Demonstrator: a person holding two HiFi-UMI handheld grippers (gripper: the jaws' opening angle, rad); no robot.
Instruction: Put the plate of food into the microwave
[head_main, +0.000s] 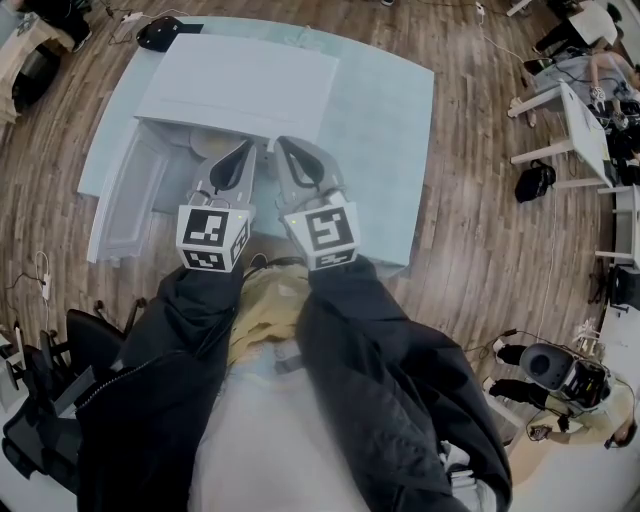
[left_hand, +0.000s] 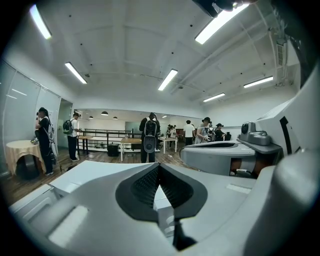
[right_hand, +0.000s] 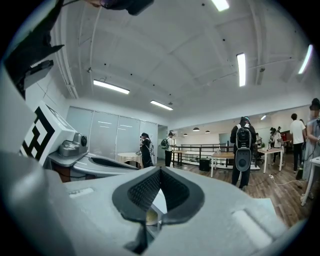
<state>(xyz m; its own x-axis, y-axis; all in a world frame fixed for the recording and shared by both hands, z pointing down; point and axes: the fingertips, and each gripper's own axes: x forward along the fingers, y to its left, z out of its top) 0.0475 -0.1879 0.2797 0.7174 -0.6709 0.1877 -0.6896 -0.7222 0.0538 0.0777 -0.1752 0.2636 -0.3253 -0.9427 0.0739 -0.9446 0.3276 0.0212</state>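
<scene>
A white microwave (head_main: 240, 85) stands on the pale blue table (head_main: 390, 130), its door (head_main: 125, 205) swung open to the left. No plate of food shows in the head view. Both grippers are held side by side in front of the microwave, pointing at it. My left gripper (head_main: 250, 148) has its jaws together with nothing between them, and so does my right gripper (head_main: 280, 143). In the left gripper view the jaws (left_hand: 159, 166) meet over the white microwave top (left_hand: 80, 175). Beneath the closed jaws (right_hand: 160, 170) in the right gripper view lies a small yellowish patch (right_hand: 150, 216); what it is I cannot tell.
Wooden floor surrounds the table. A black bag (head_main: 535, 180) and a white desk (head_main: 585, 130) are at the right, a black chair (head_main: 40, 400) at the lower left. A seated person (head_main: 570, 385) is at the lower right. Several people (left_hand: 150, 135) stand far across the room.
</scene>
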